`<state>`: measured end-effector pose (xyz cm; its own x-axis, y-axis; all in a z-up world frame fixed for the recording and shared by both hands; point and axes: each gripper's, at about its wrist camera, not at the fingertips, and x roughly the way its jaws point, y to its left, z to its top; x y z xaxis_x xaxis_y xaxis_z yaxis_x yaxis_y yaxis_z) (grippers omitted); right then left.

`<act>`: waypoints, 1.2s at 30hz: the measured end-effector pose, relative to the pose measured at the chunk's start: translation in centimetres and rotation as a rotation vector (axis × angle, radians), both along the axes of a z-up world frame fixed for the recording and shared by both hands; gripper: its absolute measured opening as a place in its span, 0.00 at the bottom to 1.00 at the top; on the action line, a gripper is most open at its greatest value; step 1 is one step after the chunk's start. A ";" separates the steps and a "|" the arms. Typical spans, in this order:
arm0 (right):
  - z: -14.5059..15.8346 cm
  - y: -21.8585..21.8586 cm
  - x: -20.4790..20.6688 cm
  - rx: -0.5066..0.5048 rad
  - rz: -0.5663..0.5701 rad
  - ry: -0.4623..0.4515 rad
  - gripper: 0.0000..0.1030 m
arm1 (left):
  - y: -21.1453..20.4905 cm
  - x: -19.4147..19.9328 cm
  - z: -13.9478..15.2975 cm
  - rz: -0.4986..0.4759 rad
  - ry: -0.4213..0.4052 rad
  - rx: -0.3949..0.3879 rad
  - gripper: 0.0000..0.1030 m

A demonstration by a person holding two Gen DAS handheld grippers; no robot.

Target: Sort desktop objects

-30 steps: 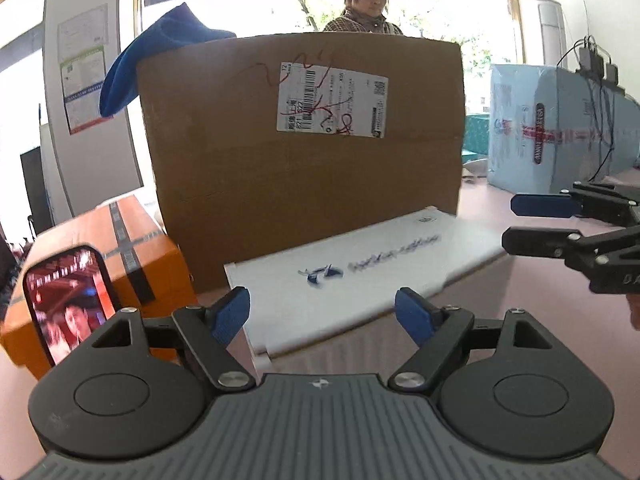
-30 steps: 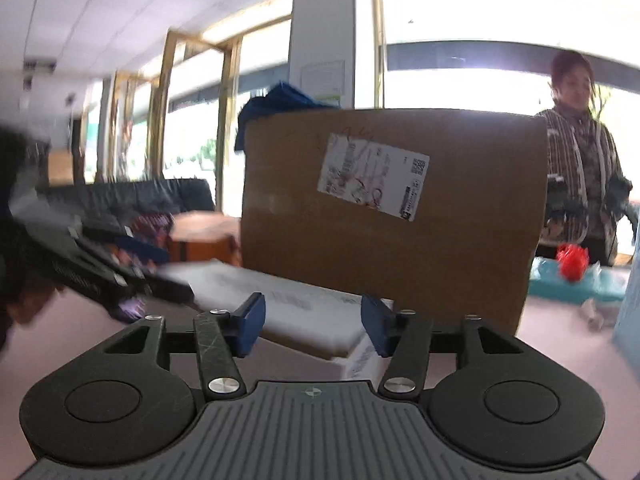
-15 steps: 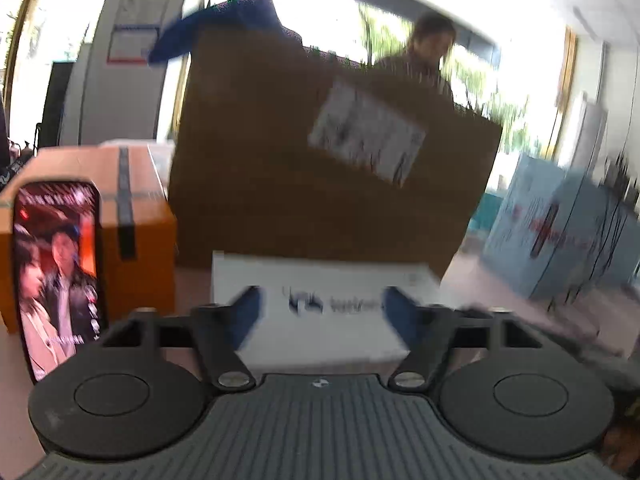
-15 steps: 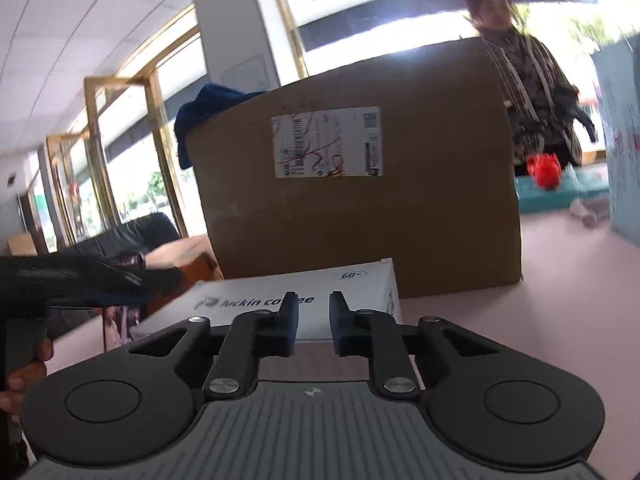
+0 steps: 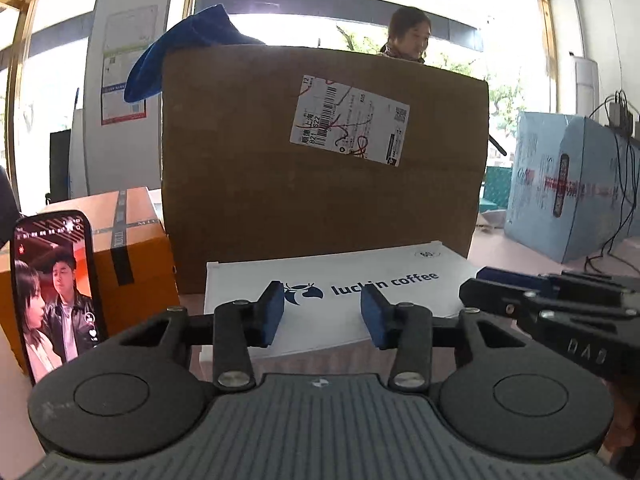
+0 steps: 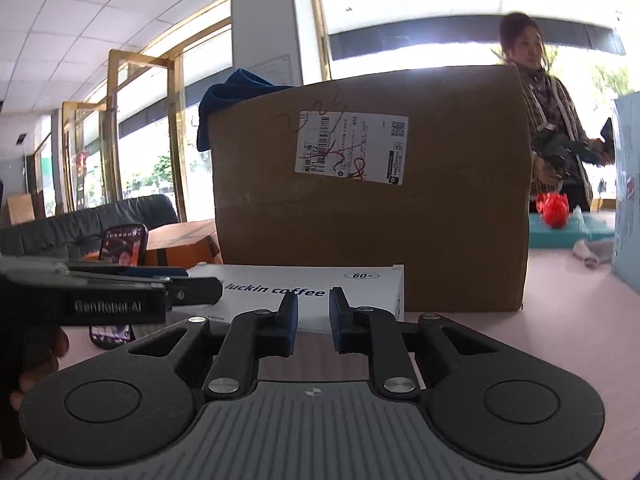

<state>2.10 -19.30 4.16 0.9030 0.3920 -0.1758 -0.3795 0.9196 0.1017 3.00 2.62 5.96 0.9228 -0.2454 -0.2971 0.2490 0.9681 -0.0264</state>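
- The left hand-held gripper (image 5: pixel 322 312) is hovering low over the pink table (image 6: pixel 520 344), its blue pads spread wide with nothing between them.
- The right hand-held gripper (image 6: pixel 313 322) is sitting beside it, pads drawn near each other but gapped, gripping nothing.
- A white luckin coffee box (image 5: pixel 360 292) is lying flat on the table just ahead of both.
- A phone (image 5: pixel 56 292) is standing upright at the left, screen glowing, before an orange box (image 5: pixel 132 240).
- A big cardboard box (image 5: pixel 320 168) is rising behind, a blue cloth (image 5: pixel 192 44) draping its top corner.
- A person (image 6: pixel 552 108) is standing beyond it.
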 end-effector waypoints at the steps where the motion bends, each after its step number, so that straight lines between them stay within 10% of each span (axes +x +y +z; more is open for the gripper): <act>1: 0.0 0.0 0.0 0.005 -0.002 0.002 0.16 | -0.1 -0.1 -0.2 0.004 -0.013 0.002 0.39; 9: -0.3 -0.4 -0.2 0.039 -0.001 -0.013 0.16 | -0.7 -0.5 -0.5 0.027 -0.043 0.021 0.39; 12: 0.1 -1.6 -0.2 0.161 0.019 0.009 0.62 | -0.9 -0.6 -0.1 0.056 -0.034 0.052 0.61; 13: 0.2 -2.2 -0.3 0.215 0.005 -0.005 0.85 | -0.8 -0.7 0.1 0.081 -0.036 0.056 0.91; 17: 1.1 -4.2 -0.9 0.325 -0.064 -0.056 1.00 | 1.4 -1.0 1.9 0.184 -0.080 -0.042 1.00; 25: -0.5 -6.2 2.8 0.513 -0.058 0.210 1.00 | 4.7 6.6 0.6 0.043 0.375 -0.291 1.00; 36: -2.2 -4.8 5.9 0.523 0.050 0.382 1.00 | 4.7 7.2 0.4 -0.010 0.416 -0.295 1.00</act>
<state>7.99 -24.10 1.92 0.7932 0.5526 -0.2560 -0.2685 0.6946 0.6675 10.18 7.36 6.35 0.7383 -0.3827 -0.5554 0.1689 0.9021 -0.3971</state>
